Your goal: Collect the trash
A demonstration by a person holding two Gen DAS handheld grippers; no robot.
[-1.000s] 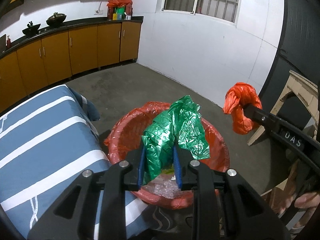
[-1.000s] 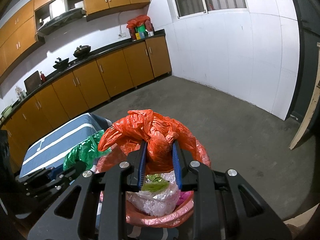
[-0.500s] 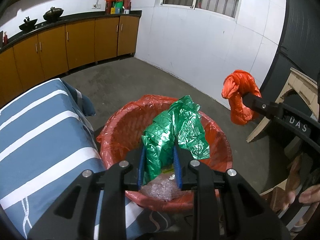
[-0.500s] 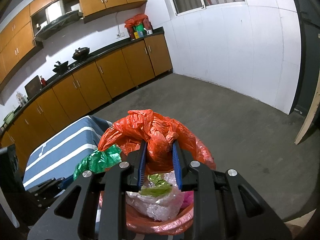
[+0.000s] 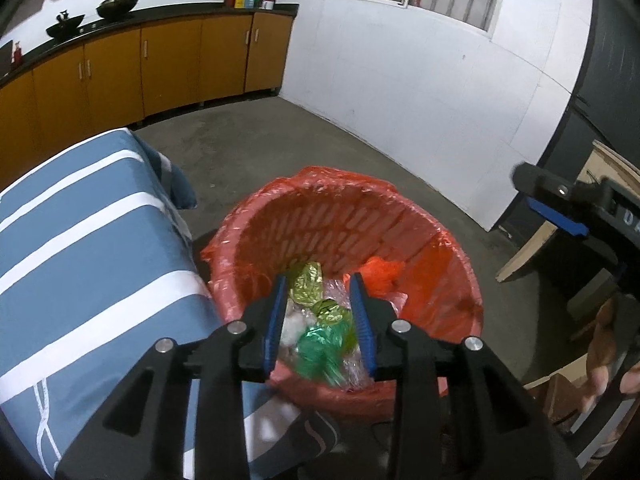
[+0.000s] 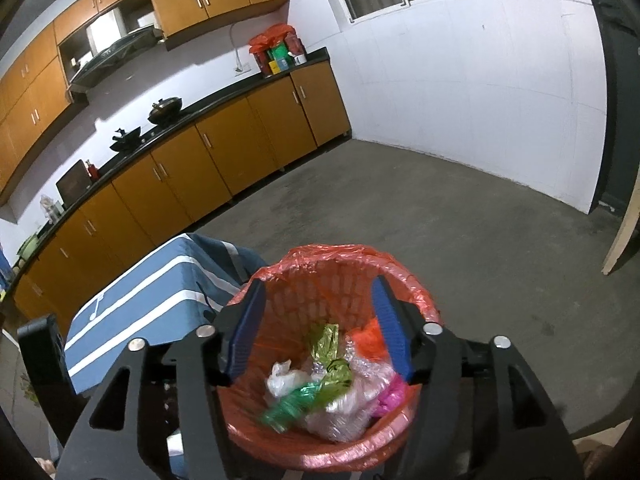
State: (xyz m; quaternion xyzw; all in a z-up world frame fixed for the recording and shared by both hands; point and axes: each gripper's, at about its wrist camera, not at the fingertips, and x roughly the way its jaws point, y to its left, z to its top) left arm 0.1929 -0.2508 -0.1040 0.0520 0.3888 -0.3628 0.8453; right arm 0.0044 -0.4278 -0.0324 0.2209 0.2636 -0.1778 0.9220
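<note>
A round bin lined with a red bag [image 5: 452, 248] [image 6: 416, 292] stands on the floor beside the table. Inside lie a green foil wrapper [image 5: 320, 346] [image 6: 292, 402], an orange-red plastic bag [image 5: 380, 274] [image 6: 370, 338], gold-green foil, clear plastic and a pink piece. My left gripper [image 5: 318, 284] is open and empty right above the bin. My right gripper [image 6: 318, 290] is wide open and empty above the bin; it also shows in the left wrist view [image 5: 552, 204] at the right.
A table with a blue, white-striped cloth [image 5: 80, 248] [image 6: 160, 280] touches the bin's left side. Orange kitchen cabinets [image 6: 224, 156] line the far wall. A wooden frame [image 5: 560, 216] leans at the right. Bare concrete floor [image 6: 460, 216] lies beyond the bin.
Both grippers opened. The green wrapper dropped from the left gripper and the orange-red bag from the right gripper; both now lie in the bin.
</note>
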